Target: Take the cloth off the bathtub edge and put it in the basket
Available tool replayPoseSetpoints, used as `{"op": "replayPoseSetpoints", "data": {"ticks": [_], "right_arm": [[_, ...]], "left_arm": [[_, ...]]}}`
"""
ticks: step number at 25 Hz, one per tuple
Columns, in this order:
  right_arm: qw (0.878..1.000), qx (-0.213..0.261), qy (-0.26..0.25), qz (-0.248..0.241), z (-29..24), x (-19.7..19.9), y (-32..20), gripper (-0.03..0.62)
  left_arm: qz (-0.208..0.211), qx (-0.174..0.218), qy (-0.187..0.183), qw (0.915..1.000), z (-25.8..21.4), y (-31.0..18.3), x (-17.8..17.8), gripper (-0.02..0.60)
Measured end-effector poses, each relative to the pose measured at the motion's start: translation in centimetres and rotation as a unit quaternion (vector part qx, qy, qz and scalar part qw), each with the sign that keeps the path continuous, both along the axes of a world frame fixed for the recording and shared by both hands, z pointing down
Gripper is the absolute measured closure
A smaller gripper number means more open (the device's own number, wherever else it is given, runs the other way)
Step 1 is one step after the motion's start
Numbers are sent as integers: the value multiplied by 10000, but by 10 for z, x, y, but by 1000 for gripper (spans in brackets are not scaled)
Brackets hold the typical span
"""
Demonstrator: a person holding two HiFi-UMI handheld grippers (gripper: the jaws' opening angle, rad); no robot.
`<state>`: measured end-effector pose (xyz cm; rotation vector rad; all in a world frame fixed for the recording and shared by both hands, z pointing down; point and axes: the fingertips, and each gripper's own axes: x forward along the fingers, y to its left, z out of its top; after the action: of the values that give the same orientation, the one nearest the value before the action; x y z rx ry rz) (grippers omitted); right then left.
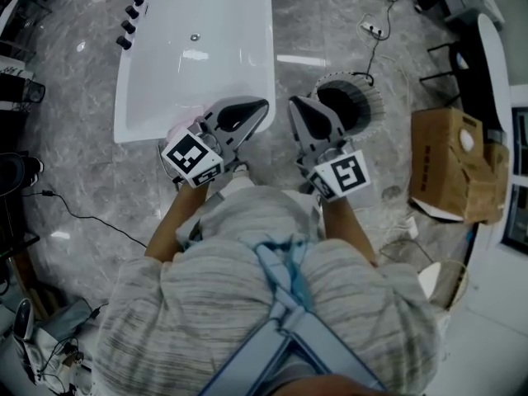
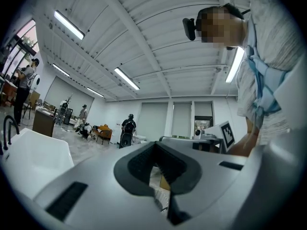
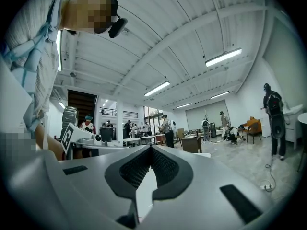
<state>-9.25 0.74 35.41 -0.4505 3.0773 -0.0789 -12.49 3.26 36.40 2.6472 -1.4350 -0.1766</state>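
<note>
The white bathtub (image 1: 198, 48) lies on the marble floor ahead of me. A pale pink cloth (image 1: 178, 129) rests on its near edge, partly hidden behind my left gripper's marker cube. The round dark basket (image 1: 353, 103) with a ribbed rim stands to the right of the tub. My left gripper (image 1: 257, 108) is held level over the tub's near right corner, shut and empty. My right gripper (image 1: 295, 108) hovers beside it, just left of the basket, also shut with nothing in it. In the left gripper view the jaws (image 2: 156, 176) meet, and the tub (image 2: 33, 157) shows at the left. The right gripper view shows closed jaws (image 3: 148, 176).
A black faucet (image 1: 132, 15) stands at the tub's far left. A cardboard box (image 1: 450, 167) sits on the floor at the right. Cables (image 1: 82, 217) run across the floor at the left, and a power strip (image 1: 373, 30) lies behind the basket. Several people stand far off in the hall.
</note>
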Motion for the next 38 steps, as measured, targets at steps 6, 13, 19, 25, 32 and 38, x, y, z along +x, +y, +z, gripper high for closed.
{"op": "replayPoseSetpoints", "data": {"ticks": [6, 13, 19, 25, 32, 38], "right_arm": [[9997, -21, 167, -186, 11, -34, 18, 591], [9980, -300, 285, -485, 19, -66, 21, 591], [9958, -123, 367, -825, 31, -90, 19, 591], [9910, -539, 523, -1104, 50, -117, 29, 591], [9838, -584, 973, -1385, 103, -137, 42, 591], [9673, -803, 1629, -1771, 161, -152, 61, 559]], "left_arm": [[49, 55, 81, 9999, 7, 7, -26, 578], [-186, 5, 181, 9997, 15, 7, -55, 578], [-400, -100, 258, 9988, 28, 11, -74, 578], [-611, -156, 316, 9975, 47, 16, -98, 578], [-744, -547, 5, 9957, 90, 29, -121, 578], [-850, -1035, -104, 9909, 137, 43, -133, 568]]}}
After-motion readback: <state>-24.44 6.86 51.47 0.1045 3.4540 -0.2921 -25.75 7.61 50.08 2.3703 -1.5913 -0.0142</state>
